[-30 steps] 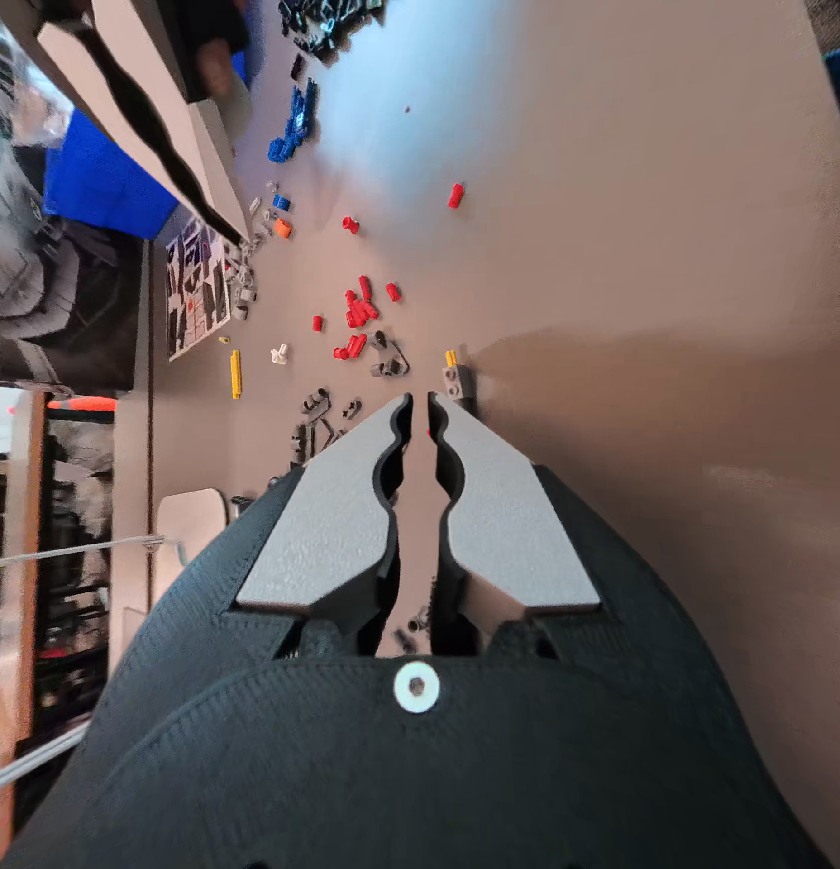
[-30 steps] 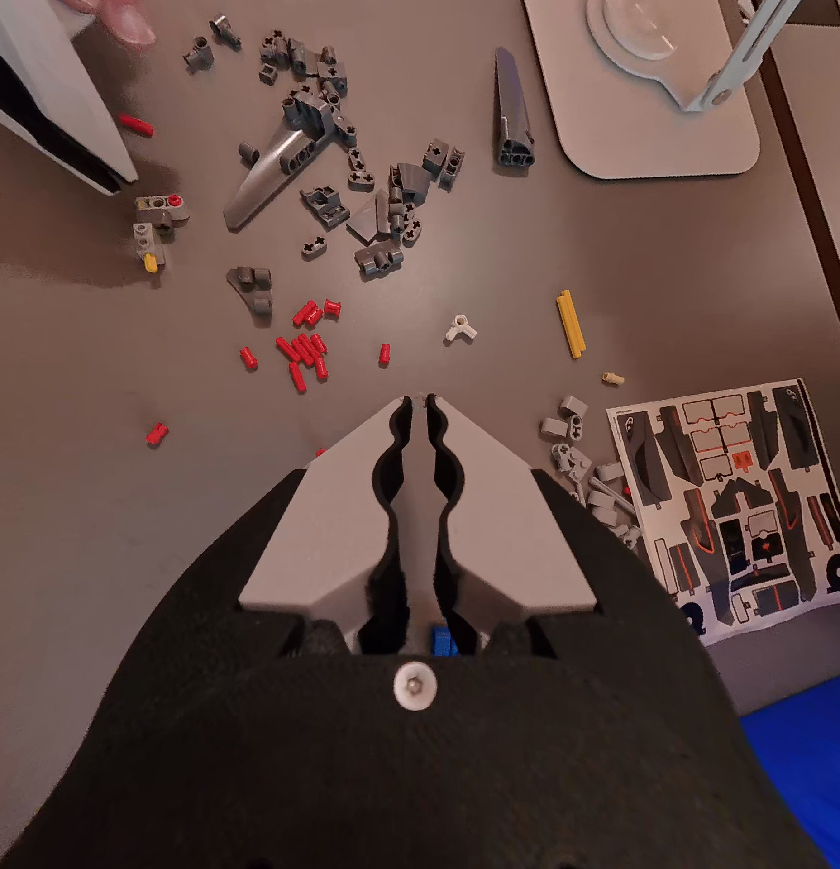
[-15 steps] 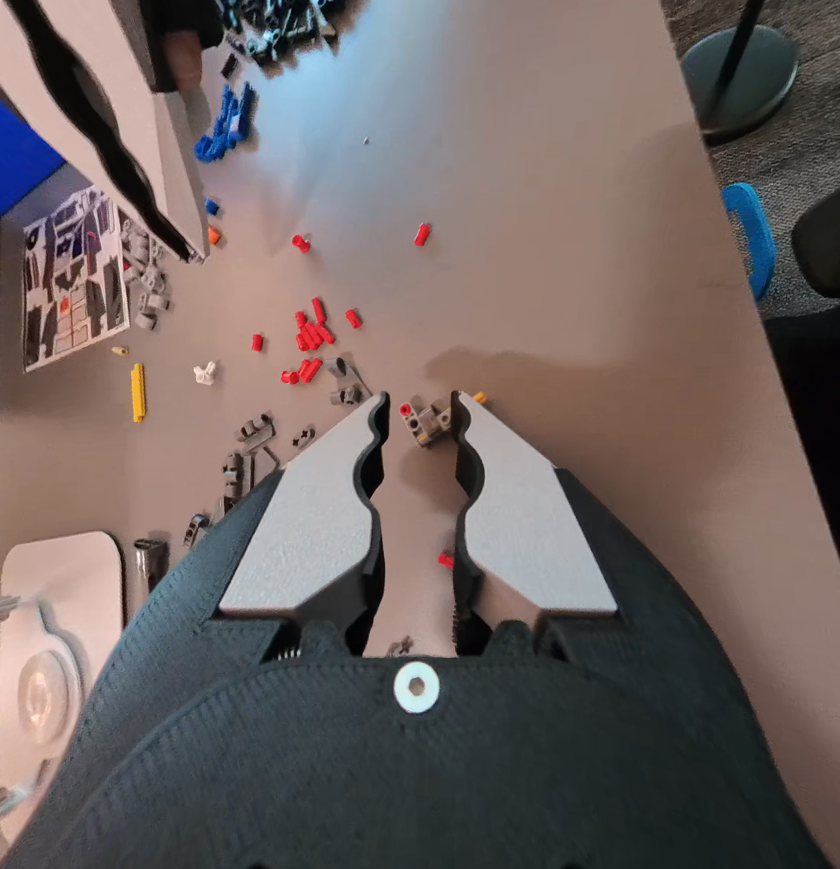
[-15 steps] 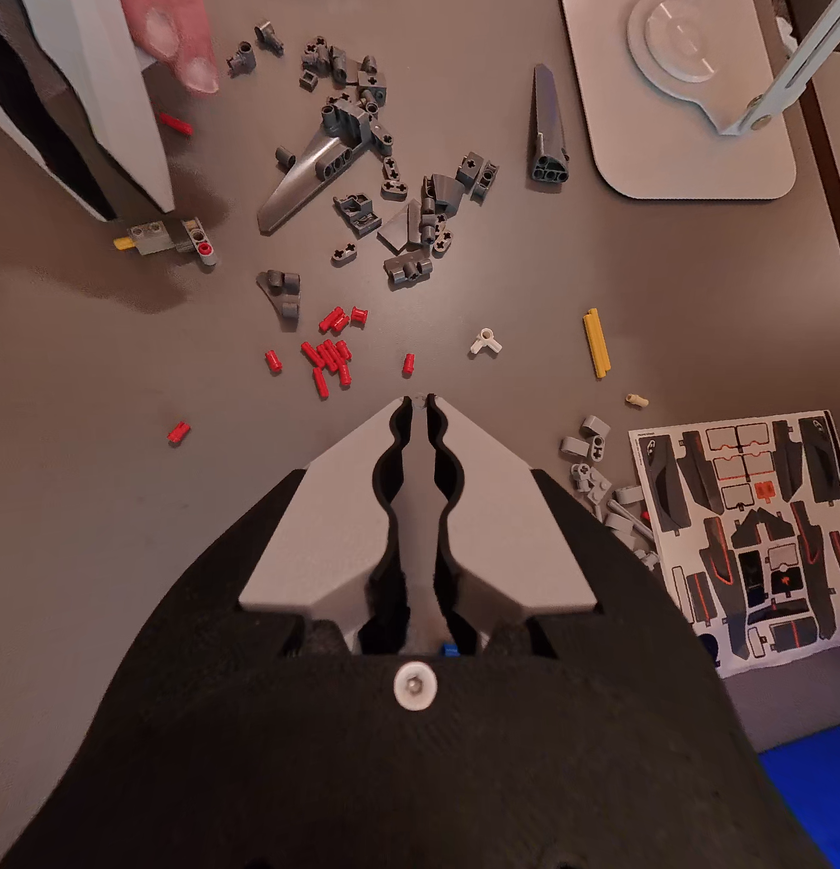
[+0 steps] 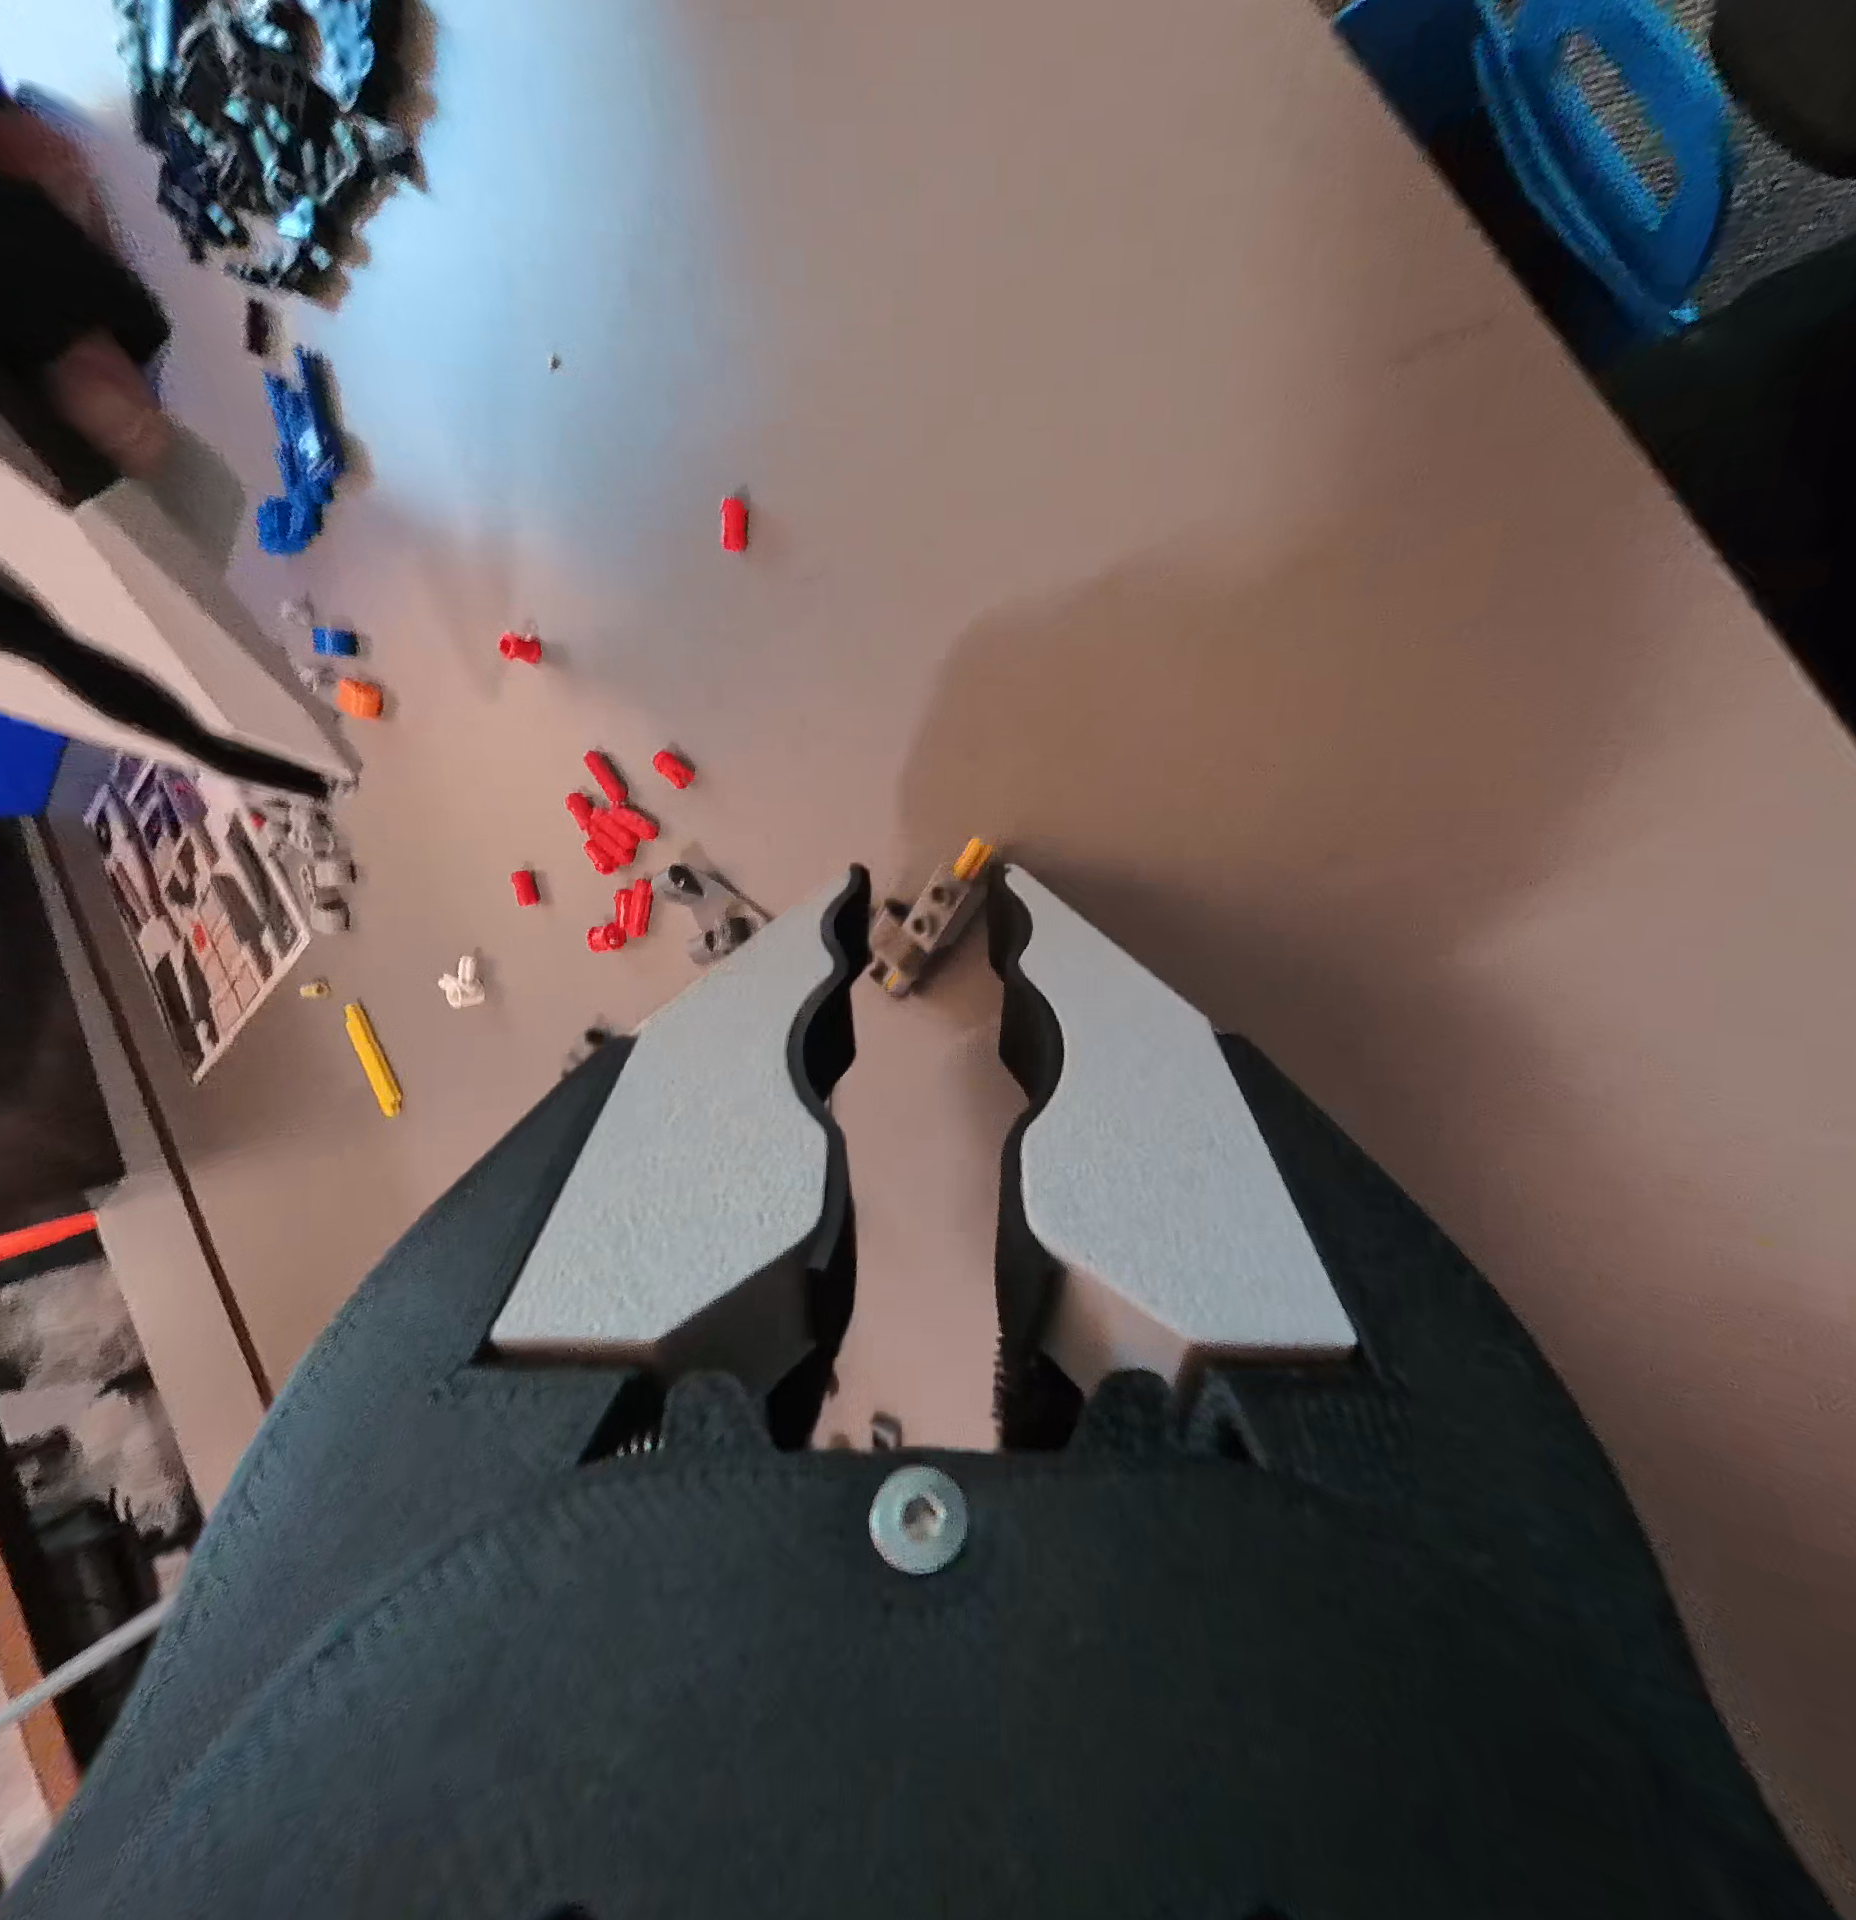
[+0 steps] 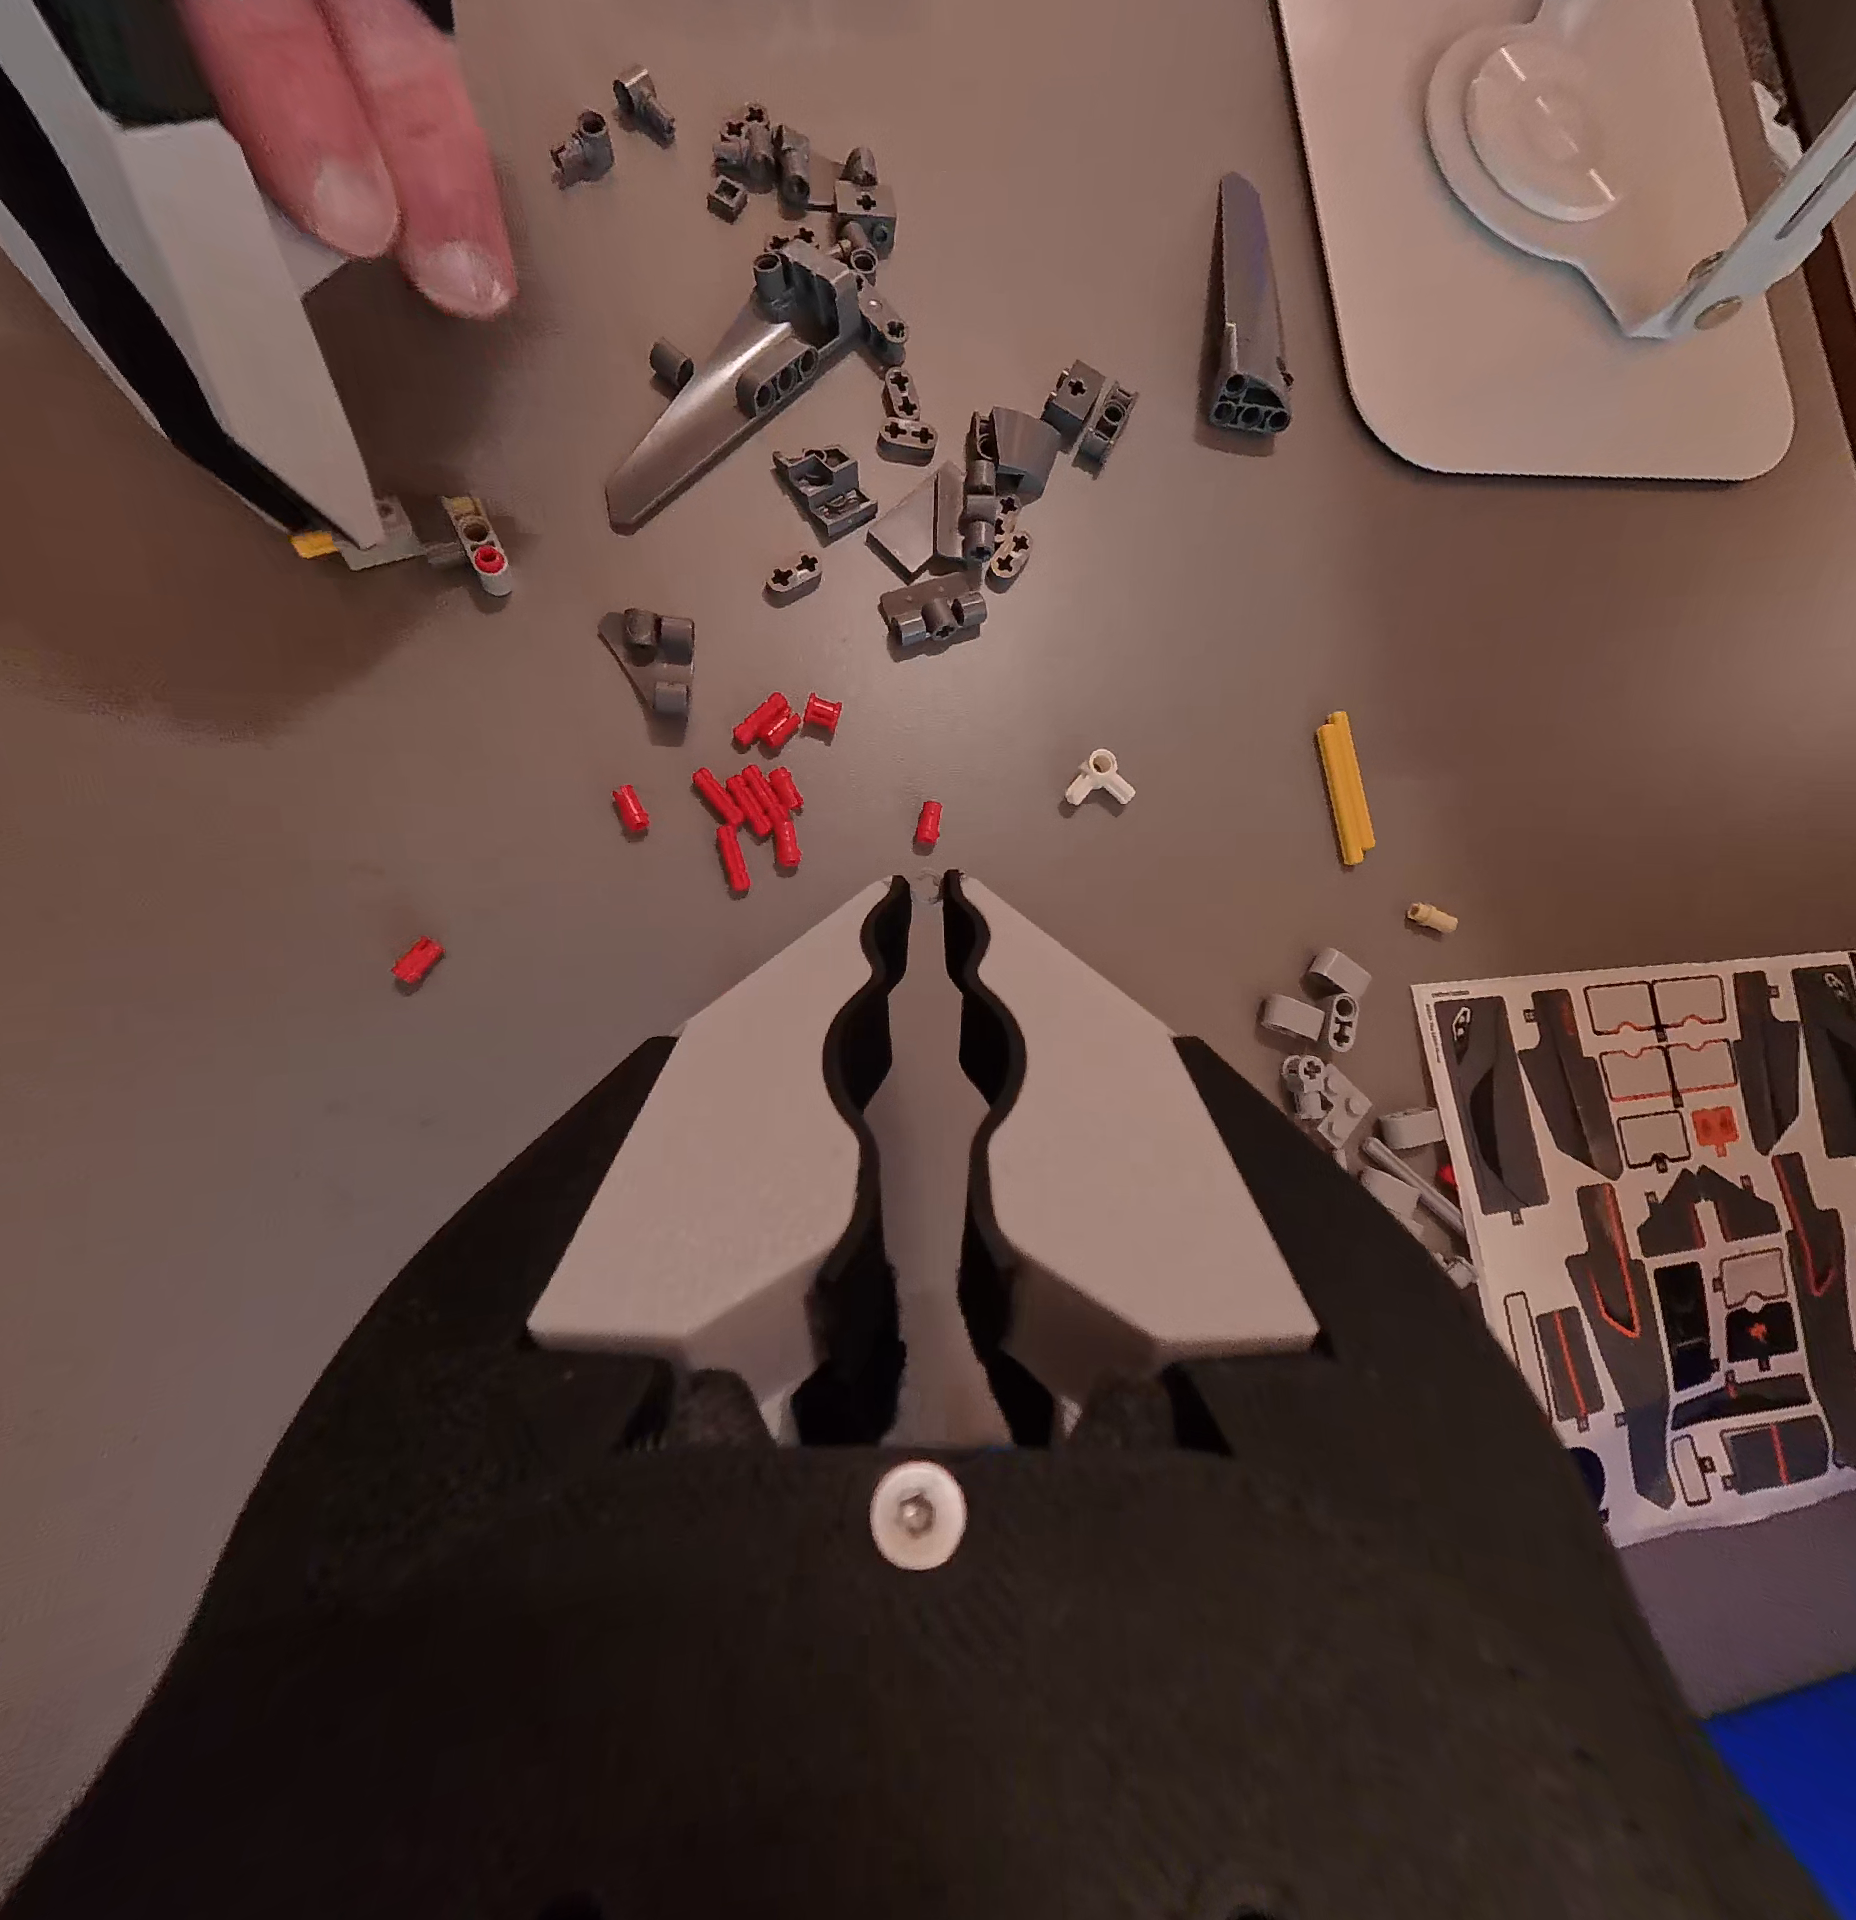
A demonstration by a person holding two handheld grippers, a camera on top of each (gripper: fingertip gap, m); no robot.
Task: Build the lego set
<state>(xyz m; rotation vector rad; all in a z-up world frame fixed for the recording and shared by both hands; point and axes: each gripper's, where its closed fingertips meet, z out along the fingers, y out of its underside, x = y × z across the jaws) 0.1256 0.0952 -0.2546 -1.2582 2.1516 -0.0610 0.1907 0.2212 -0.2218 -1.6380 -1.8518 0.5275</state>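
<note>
The right gripper [image 6: 929, 888] hangs above the brown table [image 6: 228, 1039] with its fingers drawn almost together, only a thin slit between them and nothing in it that can be made out. The thing nearest its tips is a single short red plastic pin [image 6: 929, 821] lying just beyond them. To one side of that lies a loose cluster of the same red pins [image 6: 752, 800]. On the other side are a small white angled connector [image 6: 1098, 779] and a long yellow cross-section axle [image 6: 1345, 788]. A printed sticker sheet of dark panel shapes [image 6: 1651, 1226] lies toward the table's edge. Farther off is a scatter of dark grey building parts [image 6: 851, 395], with a pointed silver-grey panel [image 6: 716, 416] among them. At the far corner sits a flat white base plate carrying a clear dome [image 6: 1526, 416]. The left gripper [image 5: 929, 894] is down at the table's surface, its fingers a modest way apart. Between their tips lies a small grey brick assembly with a yellow pin at one end [image 5: 924, 920]. It lies slantwise, one end close against one finger and the yellow pin close by the other. Bare table shows alongside it, and I cannot tell whether the pads press on it. From the right wrist view the assembly [image 6: 425, 540] lies flat on the table, well apart from the right gripper, with a red pin set in its exposed end. A person's hand [image 6: 384, 177] is on the left gripper's body above it.
</note>
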